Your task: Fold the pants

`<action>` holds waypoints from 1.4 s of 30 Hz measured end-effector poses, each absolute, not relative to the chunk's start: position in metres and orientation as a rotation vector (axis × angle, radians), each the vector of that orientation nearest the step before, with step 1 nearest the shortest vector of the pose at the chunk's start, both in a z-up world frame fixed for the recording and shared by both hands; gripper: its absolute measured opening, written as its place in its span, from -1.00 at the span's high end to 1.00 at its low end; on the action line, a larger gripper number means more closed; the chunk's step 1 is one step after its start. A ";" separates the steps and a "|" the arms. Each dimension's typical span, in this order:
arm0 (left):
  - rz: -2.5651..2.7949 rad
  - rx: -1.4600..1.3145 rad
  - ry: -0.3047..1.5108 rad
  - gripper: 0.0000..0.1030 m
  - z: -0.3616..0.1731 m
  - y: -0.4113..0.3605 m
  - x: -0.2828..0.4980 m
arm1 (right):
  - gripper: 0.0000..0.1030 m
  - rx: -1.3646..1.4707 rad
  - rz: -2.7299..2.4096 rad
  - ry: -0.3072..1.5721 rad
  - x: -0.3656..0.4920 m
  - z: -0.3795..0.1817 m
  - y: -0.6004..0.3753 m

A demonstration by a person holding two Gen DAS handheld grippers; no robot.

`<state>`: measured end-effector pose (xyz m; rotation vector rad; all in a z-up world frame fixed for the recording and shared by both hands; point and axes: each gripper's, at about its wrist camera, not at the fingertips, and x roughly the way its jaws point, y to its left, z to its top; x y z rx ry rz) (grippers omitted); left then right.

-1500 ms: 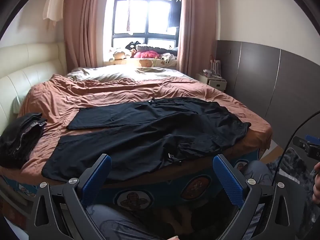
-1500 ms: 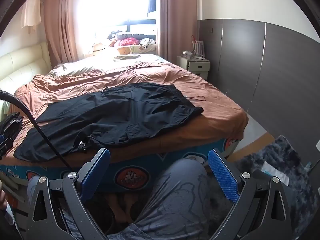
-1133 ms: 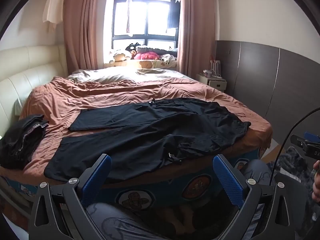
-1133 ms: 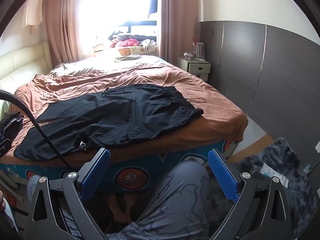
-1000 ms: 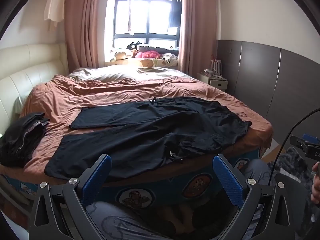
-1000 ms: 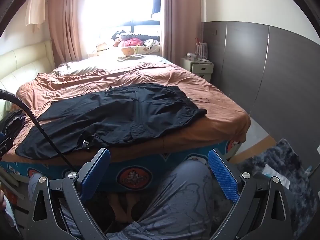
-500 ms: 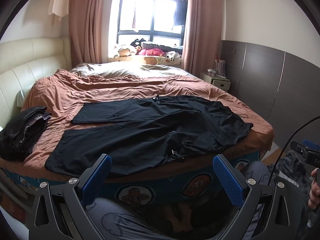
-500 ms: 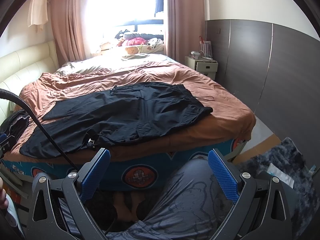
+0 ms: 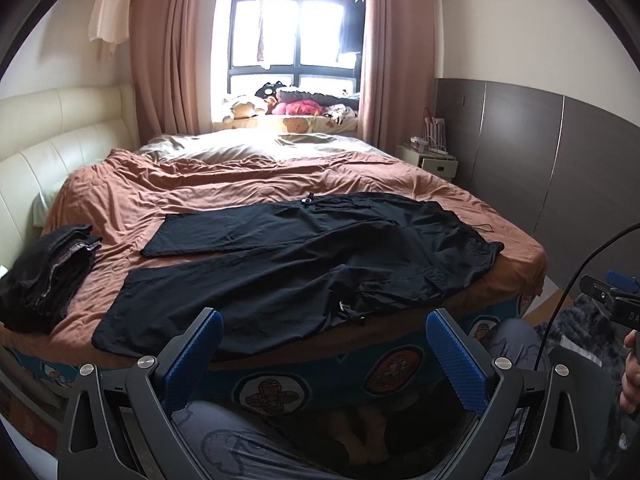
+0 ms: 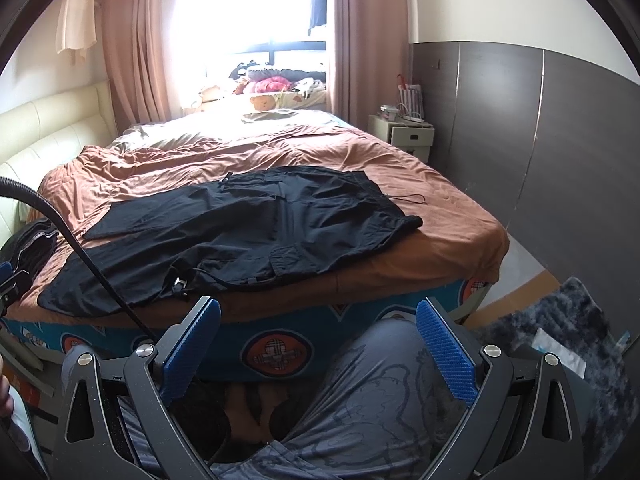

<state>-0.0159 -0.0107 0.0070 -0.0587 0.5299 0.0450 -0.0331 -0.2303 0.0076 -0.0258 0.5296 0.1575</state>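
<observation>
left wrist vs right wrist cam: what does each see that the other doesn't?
Left wrist only: the hems of both legs of the black pants, the whole pile of dark clothes near the headboard, and the right gripper's body at the frame edge.

Right wrist only: more of the dark rug with a white packet on it, and a black cable crossing the left side.

Both: the pants spread flat on the brown bedspread, the nightstand, and each camera's own open, empty fingers.

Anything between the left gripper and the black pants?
Only open air between left gripper and black pants at the bed's near edge; left wrist view.
</observation>
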 end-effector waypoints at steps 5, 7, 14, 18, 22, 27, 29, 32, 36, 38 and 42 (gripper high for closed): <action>0.048 -0.062 0.530 -0.99 0.007 -0.012 -0.016 | -0.92 -0.023 0.154 0.528 -0.032 0.008 -0.231; 0.046 -0.065 0.530 -0.99 0.007 -0.011 -0.017 | -0.92 -0.023 0.154 0.529 -0.032 0.008 -0.232; 0.043 -0.057 0.533 -0.99 0.009 -0.010 -0.019 | -0.92 -0.017 0.163 0.534 -0.031 0.006 -0.233; 0.039 -0.054 0.530 -0.99 0.009 -0.010 -0.019 | -0.92 -0.010 0.162 0.534 -0.030 0.007 -0.234; 0.038 -0.056 0.531 -0.99 0.009 -0.009 -0.019 | -0.92 -0.012 0.158 0.532 -0.031 0.007 -0.235; 0.040 -0.057 0.536 -0.99 0.007 -0.008 -0.018 | -0.92 -0.012 0.161 0.531 -0.031 0.006 -0.234; 0.042 -0.059 0.538 -0.99 0.007 -0.007 -0.018 | -0.92 -0.003 0.168 0.531 -0.031 0.006 -0.234; 0.041 -0.067 0.545 -0.99 0.002 -0.005 -0.015 | -0.92 0.006 0.188 0.526 -0.031 0.005 -0.235; 0.049 -0.061 0.562 -0.99 -0.002 -0.003 -0.011 | -0.92 -0.005 0.191 0.521 -0.027 0.004 -0.235; 0.055 -0.056 0.561 -0.99 -0.003 -0.001 -0.009 | -0.92 -0.001 0.197 0.521 -0.023 0.004 -0.235; 0.076 -0.061 0.572 -0.99 -0.009 0.005 -0.001 | -0.92 -0.002 0.198 0.521 -0.014 0.001 -0.236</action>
